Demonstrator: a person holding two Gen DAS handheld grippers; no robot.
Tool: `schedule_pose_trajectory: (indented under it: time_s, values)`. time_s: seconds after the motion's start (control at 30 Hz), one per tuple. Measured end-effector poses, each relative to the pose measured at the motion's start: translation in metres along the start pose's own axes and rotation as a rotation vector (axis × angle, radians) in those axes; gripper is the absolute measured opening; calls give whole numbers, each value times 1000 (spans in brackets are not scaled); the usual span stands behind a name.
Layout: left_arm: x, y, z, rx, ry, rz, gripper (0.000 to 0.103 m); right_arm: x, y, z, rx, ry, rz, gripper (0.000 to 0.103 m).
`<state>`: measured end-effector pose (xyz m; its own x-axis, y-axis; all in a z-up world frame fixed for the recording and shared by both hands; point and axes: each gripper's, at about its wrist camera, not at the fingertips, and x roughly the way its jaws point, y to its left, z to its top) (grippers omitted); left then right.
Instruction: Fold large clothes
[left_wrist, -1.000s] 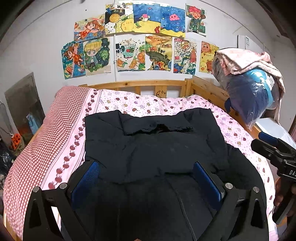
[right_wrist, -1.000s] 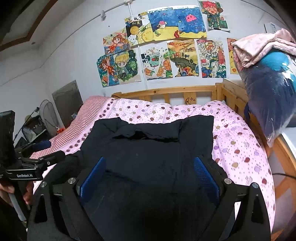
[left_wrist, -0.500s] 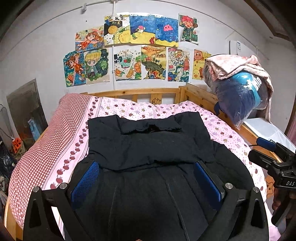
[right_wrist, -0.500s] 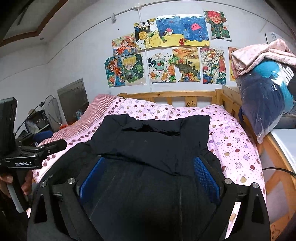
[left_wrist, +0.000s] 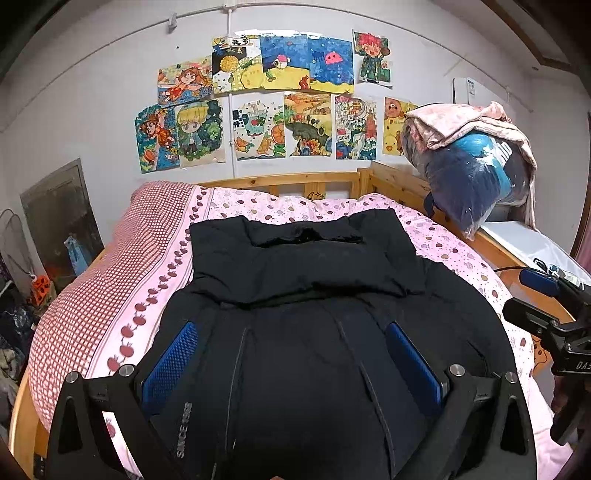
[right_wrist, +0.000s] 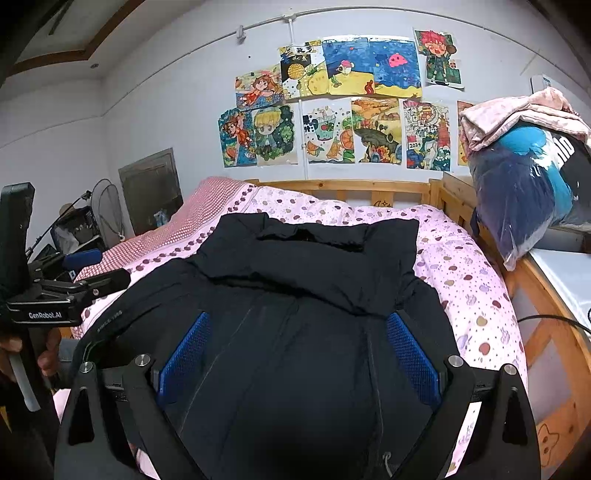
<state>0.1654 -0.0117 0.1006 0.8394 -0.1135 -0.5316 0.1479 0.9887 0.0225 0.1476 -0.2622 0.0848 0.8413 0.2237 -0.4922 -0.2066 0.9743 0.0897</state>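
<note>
Across the pink spotted bedspread lies the black coat, collar end toward twelve o'clock, filling centre frame. Left gripper and right gripper both hover above it, jaws spread wide, gripping nothing.

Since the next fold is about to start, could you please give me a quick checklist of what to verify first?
1. Black jacket lies on the pink quilt: ok.
2. Far part already folded over the body: ok.
3. Left hand-held gripper open, holding nothing: ok.
4. Right hand-held gripper open, holding nothing: ok.
5. Near hem flat: cannot tell, hidden below both views.
6. Bagged bundle clear of the jacket: ok.
</note>
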Motion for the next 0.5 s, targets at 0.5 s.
schedule_pose_trajectory:
  time_s: [0.5]
  values:
    - [-30,25,-69,25,-13,26,103,-21,-2,-58,-40,50,-101,94]
